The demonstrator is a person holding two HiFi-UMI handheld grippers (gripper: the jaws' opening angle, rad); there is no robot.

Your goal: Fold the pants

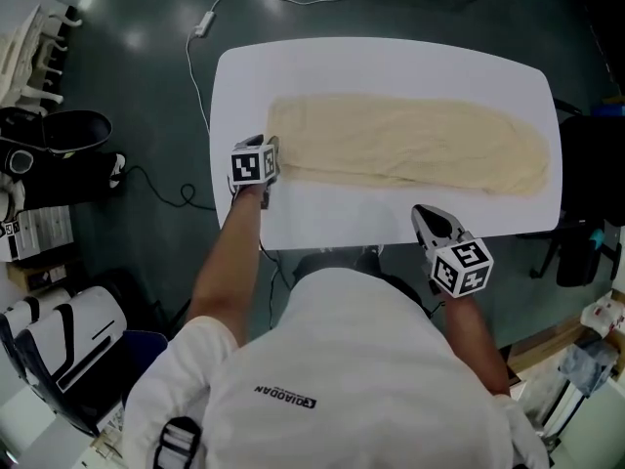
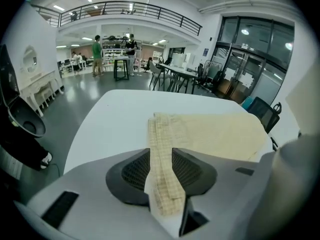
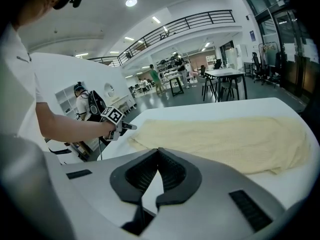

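Cream pants lie flat, folded lengthwise into a long band, on the white table. My left gripper is at the band's left end, by the table's left edge. In the left gripper view a narrow strip of the pants runs between the parted jaws of the left gripper, lying loose rather than pinched. My right gripper hovers over the near table edge, apart from the cloth. In the right gripper view the right gripper has its jaws together on nothing, with the pants ahead.
A white cable runs over the dark floor beyond the table's far left corner. A black seat stands to the left and a dark chair to the right. White bags sit at the lower left.
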